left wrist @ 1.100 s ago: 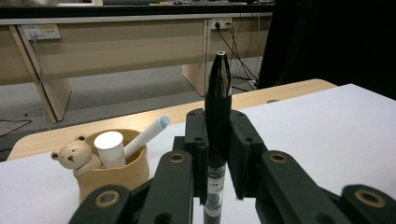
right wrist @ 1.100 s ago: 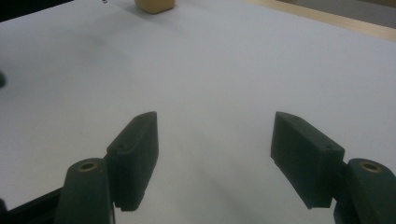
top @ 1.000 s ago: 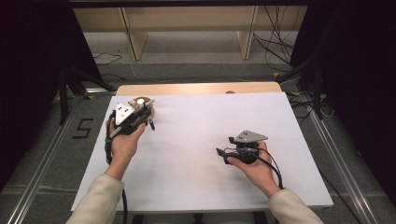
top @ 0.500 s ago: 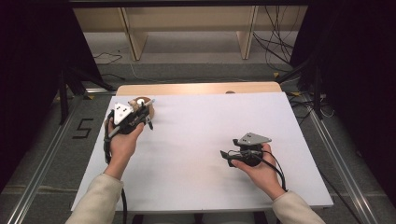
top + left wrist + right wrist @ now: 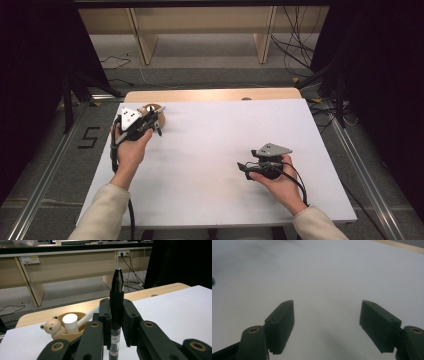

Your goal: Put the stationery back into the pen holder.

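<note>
White table [image 5: 210, 165] carries a bear-faced wooden holder [image 5: 65, 333] at its far left corner. Left tool [image 5: 116, 315] clamps a black pen [image 5: 116, 300] just beside it; lower it upright. Right tool [image 5: 327, 325] gapes empty.

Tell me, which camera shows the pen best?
The left gripper view: the pen stands upright close up, clamped between the left gripper's black pads, tip upward. In the high view it is a thin dark stick in that gripper near the wooden holder.
</note>
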### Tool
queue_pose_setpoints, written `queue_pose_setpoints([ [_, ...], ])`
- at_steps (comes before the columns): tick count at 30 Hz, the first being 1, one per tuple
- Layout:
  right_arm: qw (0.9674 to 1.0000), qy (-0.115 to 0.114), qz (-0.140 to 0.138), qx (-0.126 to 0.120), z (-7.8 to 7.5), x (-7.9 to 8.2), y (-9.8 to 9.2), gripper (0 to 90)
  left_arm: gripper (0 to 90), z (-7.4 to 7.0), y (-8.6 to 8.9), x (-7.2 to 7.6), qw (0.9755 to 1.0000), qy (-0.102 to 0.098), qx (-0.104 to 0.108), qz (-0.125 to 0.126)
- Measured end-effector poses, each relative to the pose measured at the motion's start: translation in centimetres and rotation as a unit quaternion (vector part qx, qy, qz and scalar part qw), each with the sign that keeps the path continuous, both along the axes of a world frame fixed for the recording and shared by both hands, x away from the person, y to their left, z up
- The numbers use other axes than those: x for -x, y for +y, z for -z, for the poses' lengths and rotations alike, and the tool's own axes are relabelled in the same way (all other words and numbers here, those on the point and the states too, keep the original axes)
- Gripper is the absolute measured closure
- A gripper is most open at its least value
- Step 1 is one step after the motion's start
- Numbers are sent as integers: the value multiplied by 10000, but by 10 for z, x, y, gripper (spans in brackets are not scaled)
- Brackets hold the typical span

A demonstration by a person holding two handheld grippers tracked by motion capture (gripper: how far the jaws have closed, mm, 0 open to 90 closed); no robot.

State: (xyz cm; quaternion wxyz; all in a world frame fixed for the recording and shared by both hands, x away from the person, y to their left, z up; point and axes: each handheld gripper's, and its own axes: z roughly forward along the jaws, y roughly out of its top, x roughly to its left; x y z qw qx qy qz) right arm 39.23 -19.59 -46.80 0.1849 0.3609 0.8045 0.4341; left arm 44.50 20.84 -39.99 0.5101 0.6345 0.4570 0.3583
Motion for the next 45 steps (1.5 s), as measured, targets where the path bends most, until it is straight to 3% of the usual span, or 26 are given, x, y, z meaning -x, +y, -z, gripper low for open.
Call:
queue_pose_setpoints([
  [17,10000,9,0,28,1,0,-1,283,794,-3,5,-29,9995,-203,-141,-204],
  [31,10000,6,-3,24,2,0,-2,282,794,-13,3,-46,9974,-557,-317,-320],
  [38,10000,9,-7,19,2,0,-2,282,794,-10,-1,-53,9959,-677,-496,-325],
  [45,10000,20,-17,29,2,0,-2,282,793,-6,-2,-58,9956,-660,-576,-346],
])
